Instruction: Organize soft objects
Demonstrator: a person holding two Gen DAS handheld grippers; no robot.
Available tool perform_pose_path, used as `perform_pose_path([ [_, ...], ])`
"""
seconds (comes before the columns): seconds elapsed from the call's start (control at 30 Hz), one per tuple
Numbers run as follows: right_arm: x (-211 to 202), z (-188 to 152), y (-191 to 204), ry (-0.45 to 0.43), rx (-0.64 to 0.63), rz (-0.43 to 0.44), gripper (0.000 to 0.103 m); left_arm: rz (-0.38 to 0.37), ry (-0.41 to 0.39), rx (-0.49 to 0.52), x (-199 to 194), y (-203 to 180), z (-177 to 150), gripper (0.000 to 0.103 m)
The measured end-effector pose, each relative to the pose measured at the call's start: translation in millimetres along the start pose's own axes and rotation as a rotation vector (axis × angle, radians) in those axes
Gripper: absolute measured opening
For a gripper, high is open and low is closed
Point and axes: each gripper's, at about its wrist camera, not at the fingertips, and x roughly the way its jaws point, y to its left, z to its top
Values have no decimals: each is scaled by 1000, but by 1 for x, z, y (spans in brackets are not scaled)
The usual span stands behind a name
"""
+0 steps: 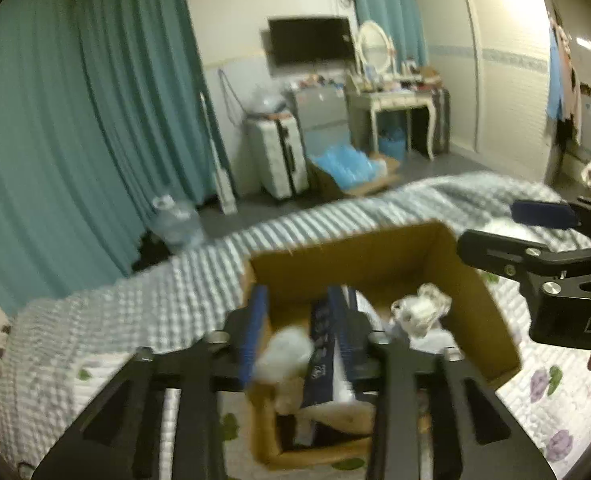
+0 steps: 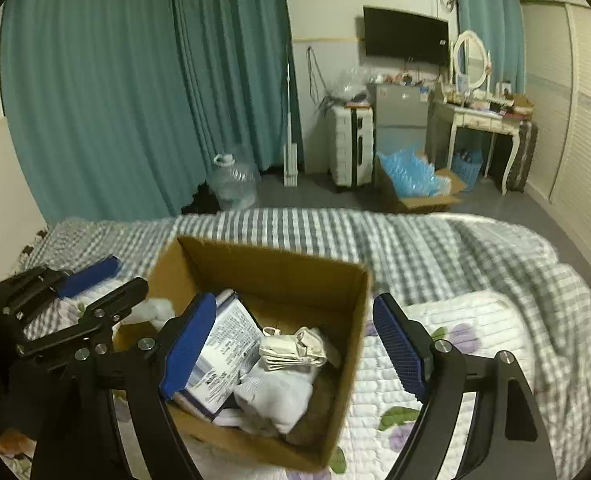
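Note:
An open cardboard box [image 2: 315,276] sits on the bed and shows in the left wrist view too [image 1: 471,304]. It holds a blue-and-white packet [image 2: 223,344], folded cream cloth [image 2: 291,348] and white cloth [image 2: 279,392]. My left gripper [image 1: 297,332] is open over the box's near-left corner, with a white fluffy wad [image 1: 283,354] loose between its blue pads; the wad also shows in the right wrist view [image 2: 155,310]. My right gripper [image 2: 295,344] is wide open and empty, straddling the box's right wall. It also shows in the left wrist view [image 1: 507,228].
The bed has a grey checked blanket [image 2: 435,248] and a floral quilt [image 2: 447,356]. Beyond its far edge stand a water jug [image 2: 233,182], a white suitcase [image 2: 351,148], a carton of blue bags [image 2: 411,180], a dressing table [image 2: 479,120] and teal curtains [image 2: 135,80].

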Motion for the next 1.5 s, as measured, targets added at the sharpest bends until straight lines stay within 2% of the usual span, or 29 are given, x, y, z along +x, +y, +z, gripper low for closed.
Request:
perform_pose_path([
  [0.03,-12,4,2,-14,-4,-4,81,3,-29,-12,-14,2,5,72],
  [0.07,-29,8,3,-33,-9,-10,82,2,-59,-23,-28,5,9,76],
  [0.2,-88,22,8,-91,-22,-23,83,-11,-147,-36,-87,9,32,77],
  [0.23,-99,25,9,-102,-26,-26,83,-18,-167,-33,-102,10,36,78],
  [0.27,-115,28,11,-119,-31,-31,83,-24,-186,-32,-116,10,40,84],
  [0.37,-163,33,18,-182,-35,-37,90,-35,-259,-45,-162,13,44,88],
  [0.5,-225,30,19,-277,37,31,100,-69,-337,-79,-213,24,39,88],
  [0.57,-245,23,22,-317,43,34,102,-44,-379,-96,-231,28,30,95],
  [0.63,-255,12,30,-343,36,52,102,-11,-431,-120,-246,32,17,95],
  [0.77,-247,-15,48,-362,26,64,102,13,-457,-159,-250,33,-10,97],
  [0.9,-215,-54,57,-375,60,75,102,113,-461,-118,-233,24,-45,98],
  [0.97,-195,-75,59,-369,80,85,102,131,-417,-129,-212,25,-67,98],
  [1.17,-149,-133,52,-336,69,35,102,165,-271,-209,-158,35,-114,98],
  [1.27,-138,-143,47,-314,45,8,102,147,-235,-232,-146,33,-126,98],
  [1.5,-141,-143,51,-311,23,13,102,158,-239,-204,-157,21,-133,98],
])
